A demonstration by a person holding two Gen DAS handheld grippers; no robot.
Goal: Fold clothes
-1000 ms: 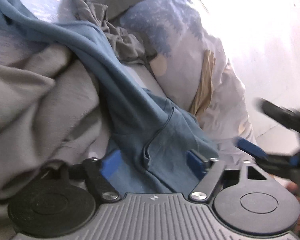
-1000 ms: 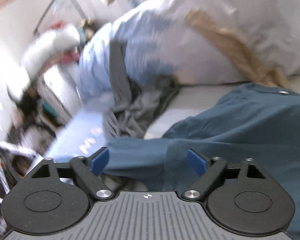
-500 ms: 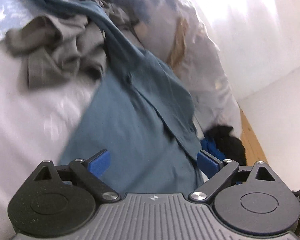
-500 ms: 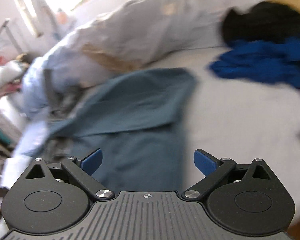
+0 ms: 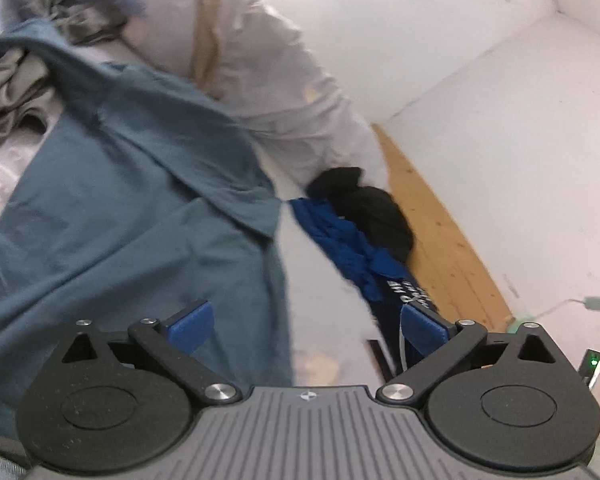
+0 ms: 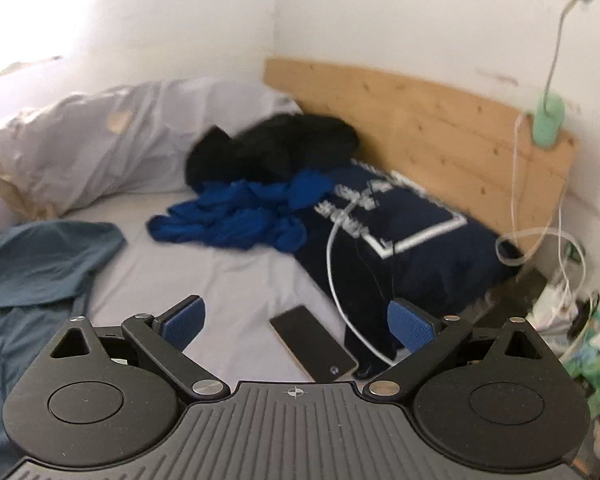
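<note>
A slate-blue T-shirt [image 5: 112, 216] lies spread on the white bed sheet [image 5: 320, 300], one flap folded over its upper part. My left gripper [image 5: 306, 328] hovers open above the shirt's right edge, nothing between its fingers. In the right wrist view the same shirt [image 6: 32, 272] lies at the far left. My right gripper [image 6: 296, 320] stands open and empty over bare sheet [image 6: 220, 280], apart from the shirt. A bright blue garment [image 6: 244, 216] and a black garment [image 6: 276, 148] are heaped near the headboard.
A black phone [image 6: 314, 344] and a white cable [image 6: 336, 264] lie on the sheet beside a navy pillow [image 6: 412, 248]. A wooden headboard [image 6: 420, 108] with a green clip lamp [image 6: 548, 124] backs the bed. A white duvet [image 6: 100, 136] and grey clothes [image 5: 16, 92] lie to the left.
Both grippers have swung right, away from the clothes pile toward the headboard end of the bed. The blue shirt now lies spread on the sheet. Both stayed open.
</note>
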